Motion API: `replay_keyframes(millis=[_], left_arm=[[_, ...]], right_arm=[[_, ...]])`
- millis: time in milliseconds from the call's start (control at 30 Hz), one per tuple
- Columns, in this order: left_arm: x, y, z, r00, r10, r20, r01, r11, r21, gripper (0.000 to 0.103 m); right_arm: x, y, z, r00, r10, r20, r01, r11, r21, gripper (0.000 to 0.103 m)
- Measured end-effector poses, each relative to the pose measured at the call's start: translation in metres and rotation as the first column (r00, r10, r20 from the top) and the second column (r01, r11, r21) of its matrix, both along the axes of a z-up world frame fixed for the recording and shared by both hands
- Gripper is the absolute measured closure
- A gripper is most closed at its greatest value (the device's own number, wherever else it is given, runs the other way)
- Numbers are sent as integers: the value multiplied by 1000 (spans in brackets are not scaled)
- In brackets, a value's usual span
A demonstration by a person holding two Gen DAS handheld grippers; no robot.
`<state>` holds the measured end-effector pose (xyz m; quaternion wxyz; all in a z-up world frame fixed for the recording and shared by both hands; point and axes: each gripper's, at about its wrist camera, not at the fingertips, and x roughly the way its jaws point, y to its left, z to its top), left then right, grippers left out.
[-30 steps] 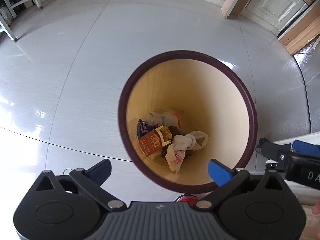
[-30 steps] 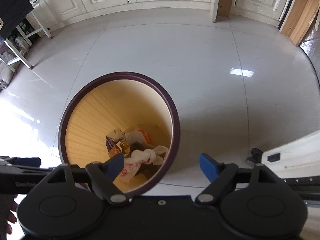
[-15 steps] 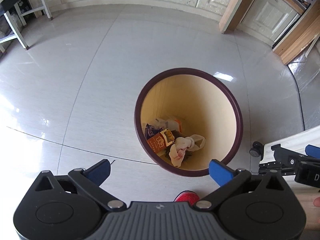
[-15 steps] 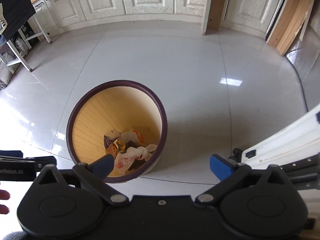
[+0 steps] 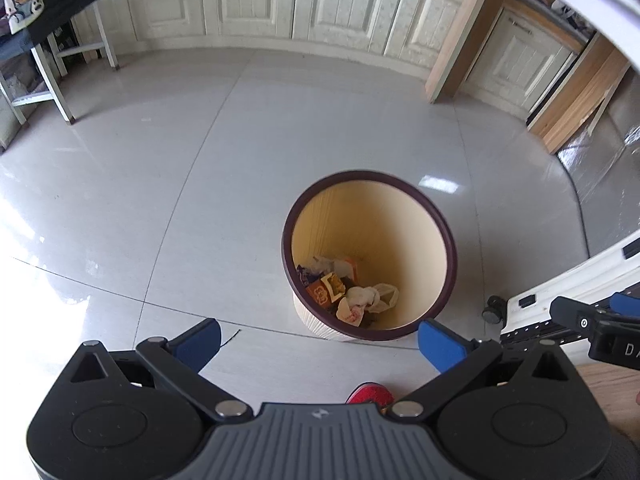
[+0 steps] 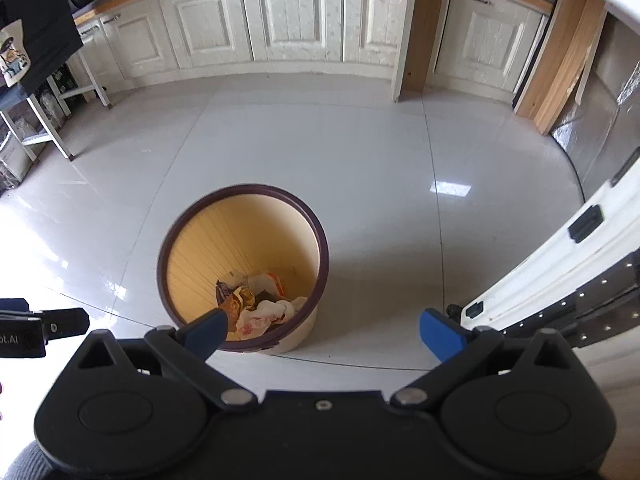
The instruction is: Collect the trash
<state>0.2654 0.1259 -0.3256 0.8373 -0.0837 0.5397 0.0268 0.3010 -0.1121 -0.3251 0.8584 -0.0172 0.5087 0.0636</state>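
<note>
A round bin with a dark purple rim (image 5: 449,240) (image 6: 320,240) stands on the pale tiled floor, well below both grippers. At its bottom lies trash (image 5: 348,294) (image 6: 256,308): crumpled white paper, an orange wrapper and other scraps. My left gripper (image 5: 320,344) is open with nothing between its blue pads, above the floor just in front of the bin. My right gripper (image 6: 324,330) is open too and empty; its left pad overlaps the bin's near rim in the picture. The right gripper also shows at the right edge of the left wrist view, the left gripper at the left edge of the right wrist view.
White cupboard doors (image 6: 296,20) line the far wall, with a wooden post (image 6: 412,28) between them. A white metal rack (image 5: 48,80) stands at the far left. A white frame on castors (image 6: 560,272) slants in at the right. A red shoe tip (image 5: 370,394) shows below.
Both grippers have risen and drawn back from the bin, which now looks smaller and farther off. More of the cupboards has come into view. The right gripper's jaws have widened.
</note>
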Motion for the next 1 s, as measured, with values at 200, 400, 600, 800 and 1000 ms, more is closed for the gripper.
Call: replay_keyframes(millis=[200,400,600,800,1000], left_arm=[[-22,6,33,997,16,79,-15,1000,-9,0],[-43,12,71,985,23,170,-22,1000,-4,0],[-64,13,112,964,20,265,-22,1000,7,0],[-88,13,159,925,12,379,-22,1000,22,0],[-104,9,204,876,-1,483,-21,999,39,0]], right_arm=[[-22,7,35,996,22,88,-23,1000,7,0],[-44,11,75,983,33,181,-37,999,18,0],[-64,13,115,959,38,282,-48,998,29,0],[-83,17,156,922,47,384,-64,997,31,0],[-104,12,203,874,36,484,-61,997,36,0]])
